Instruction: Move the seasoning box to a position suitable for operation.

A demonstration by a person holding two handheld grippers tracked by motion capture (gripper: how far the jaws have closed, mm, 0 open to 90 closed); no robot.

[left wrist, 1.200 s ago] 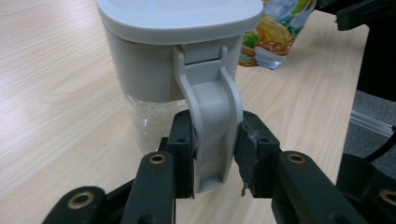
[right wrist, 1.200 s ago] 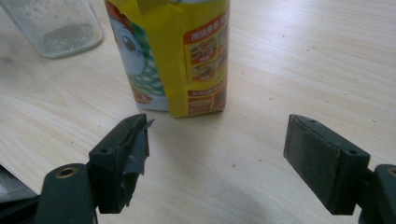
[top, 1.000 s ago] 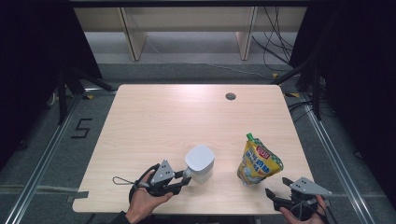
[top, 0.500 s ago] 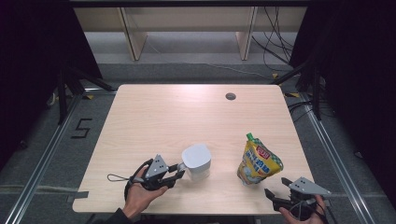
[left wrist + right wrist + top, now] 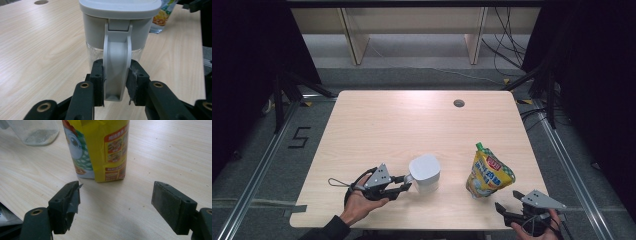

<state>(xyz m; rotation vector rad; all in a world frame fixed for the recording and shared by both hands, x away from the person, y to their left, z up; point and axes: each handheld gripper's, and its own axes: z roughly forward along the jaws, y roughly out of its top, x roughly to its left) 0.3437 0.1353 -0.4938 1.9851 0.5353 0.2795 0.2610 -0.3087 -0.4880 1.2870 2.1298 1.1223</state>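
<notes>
Left tool (image 5: pixel 404 184), lower left of the high view, is clamped on the flat grey handle (image 5: pixel 117 65) of the clear plastic jug with grey lid (image 5: pixel 425 173); in the left gripper view both pads (image 5: pixel 98 82) press the handle's sides low down, near its free end. Gripping by the handle likely leaves the jug body free to be lifted or tilted without squeezing the thin wall. Jug stands upright on the pale wooden desk (image 5: pixel 412 120), lower centre of the high view, lid seated. Contents: a thin layer of pale granular matter at the bottom, seen at the upper left of the right gripper view (image 5: pixel 35 132); kind not identifiable. Right tool (image 5: pixel 508 212), lower right of the high view, rests at the desk's near edge, jaws wide apart and holding nothing, aimed at the yellow printed stand-up pouch with green cap (image 5: pixel 488 171) just ahead, apart from it. Pouch upright, cap on; contents hidden.
</notes>
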